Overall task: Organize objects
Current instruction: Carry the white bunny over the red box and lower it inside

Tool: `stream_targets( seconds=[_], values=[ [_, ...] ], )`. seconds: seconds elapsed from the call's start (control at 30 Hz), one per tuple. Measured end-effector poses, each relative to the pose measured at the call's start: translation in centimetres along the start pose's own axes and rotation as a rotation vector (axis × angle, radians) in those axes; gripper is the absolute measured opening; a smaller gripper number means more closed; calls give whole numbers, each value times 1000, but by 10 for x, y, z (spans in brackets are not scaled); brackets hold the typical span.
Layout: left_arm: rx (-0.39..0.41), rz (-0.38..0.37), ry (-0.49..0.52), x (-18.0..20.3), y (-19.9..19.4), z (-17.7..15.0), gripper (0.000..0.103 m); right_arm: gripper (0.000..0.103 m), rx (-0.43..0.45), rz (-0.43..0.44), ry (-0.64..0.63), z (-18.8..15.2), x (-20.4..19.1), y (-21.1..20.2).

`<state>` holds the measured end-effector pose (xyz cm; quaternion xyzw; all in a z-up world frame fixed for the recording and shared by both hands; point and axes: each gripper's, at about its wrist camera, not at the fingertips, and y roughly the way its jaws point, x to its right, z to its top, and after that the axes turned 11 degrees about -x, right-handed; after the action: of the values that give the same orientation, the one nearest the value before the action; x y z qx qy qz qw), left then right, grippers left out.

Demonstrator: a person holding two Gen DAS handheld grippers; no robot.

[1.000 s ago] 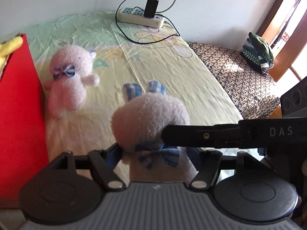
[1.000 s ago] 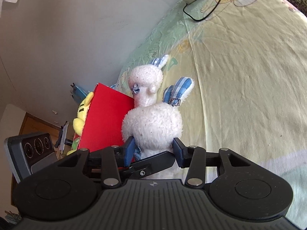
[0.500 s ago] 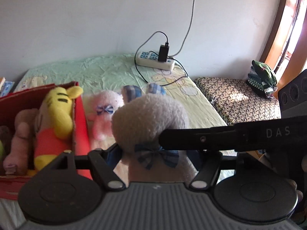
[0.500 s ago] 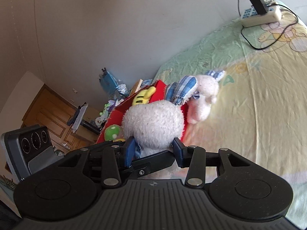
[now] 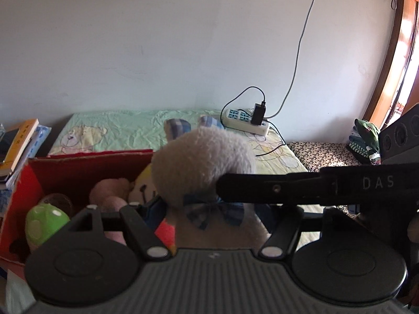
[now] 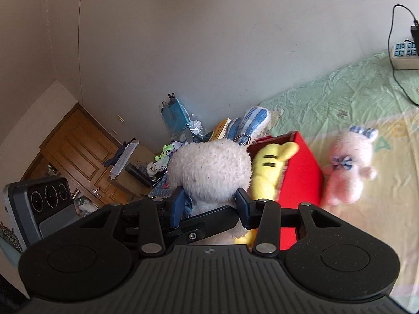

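A white plush rabbit (image 5: 201, 162) with blue plaid ears and a bow tie hangs in the air, held by both grippers at once. My left gripper (image 5: 212, 209) is shut on its body below the bow. My right gripper (image 6: 209, 201) is shut on it from the side, and one of its fingers (image 5: 275, 188) crosses the left wrist view. The rabbit (image 6: 209, 167) is above the near edge of the red box (image 5: 91, 154), which holds a yellow tiger plush (image 6: 267, 167), a pink plush (image 5: 110, 188) and a green toy (image 5: 44, 219). A pink plush with a blue bow (image 6: 345, 167) lies on the bed beside the red box (image 6: 301, 172).
A power strip (image 5: 246, 121) with a charger and cables lies on the bed sheet (image 5: 117, 130) by the wall. Books (image 5: 21, 141) are stacked left of the box. Clutter (image 6: 167, 154) and a wooden door (image 6: 78, 151) are beyond the bed's end. Folded clothes (image 5: 364, 141) sit at right.
Both grippers have risen with the rabbit and carried it left, from above the sheet to over the red box. The pink plush is left behind on the bed.
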<state>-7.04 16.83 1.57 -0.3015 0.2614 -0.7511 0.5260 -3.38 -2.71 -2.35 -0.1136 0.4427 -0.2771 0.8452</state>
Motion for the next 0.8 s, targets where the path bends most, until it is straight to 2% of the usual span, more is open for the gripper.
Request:
stream_targets(
  seconds=[0.23,0.47,0.57,0.67,0.8],
  values=[
    [-23,-41,-47,-81,-9,-5,71,45,-36,-55,-1,6,-35,69],
    [-95,-142,-116,-149,8,-5,71,44,-78,-167,-12,10,-52,126],
    [-131,-189,-140,-163,21,-11,72,43,-99,-241,-34,8,-58,143],
    [-131,-198,-121,-167,25,-14,73,43,-102,-286,-34,4,-60,151],
    [-124,-182,-84,-175,22,-17,76,43,-99,-301,-16,5,-59,158]
  ],
)
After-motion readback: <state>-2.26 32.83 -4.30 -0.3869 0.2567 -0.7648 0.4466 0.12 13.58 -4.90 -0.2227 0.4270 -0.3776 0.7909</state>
